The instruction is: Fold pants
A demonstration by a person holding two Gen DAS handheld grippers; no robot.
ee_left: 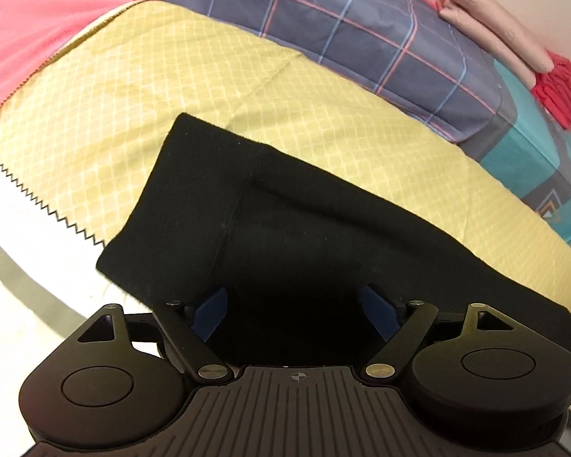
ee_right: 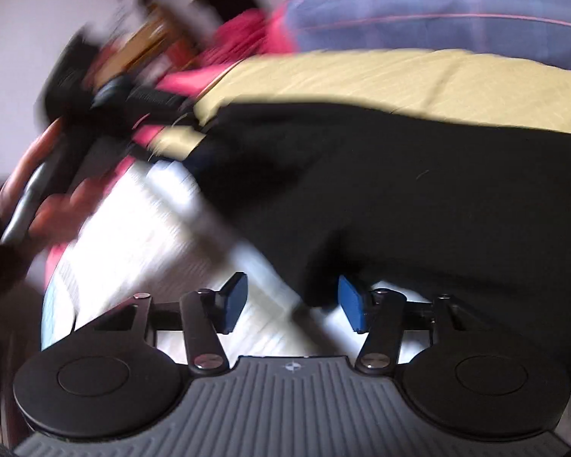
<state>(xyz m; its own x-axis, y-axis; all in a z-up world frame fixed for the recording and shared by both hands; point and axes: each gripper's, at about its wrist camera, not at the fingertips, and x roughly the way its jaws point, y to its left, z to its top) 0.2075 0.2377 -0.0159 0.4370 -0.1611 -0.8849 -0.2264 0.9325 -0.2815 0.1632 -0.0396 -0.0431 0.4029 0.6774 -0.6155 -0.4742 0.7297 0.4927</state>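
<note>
Black pants (ee_left: 285, 236) are lying on the yellow cover (ee_left: 171, 87).

The right view is smeared, its upper left hard to make out. The left tongs (ee_left: 295, 312) are standing spread over the pants, touching nothing. The right tongs (ee_right: 291, 301) are standing apart around the pants' edge, not pinching.

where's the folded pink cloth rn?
Left wrist view, upper right: the folded pink cloth lies on the plaid bedding, right beside a red garment, well beyond the black pants.

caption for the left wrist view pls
Left gripper, fingers apart, above black fabric pants on a yellow checked cloth.
</note>
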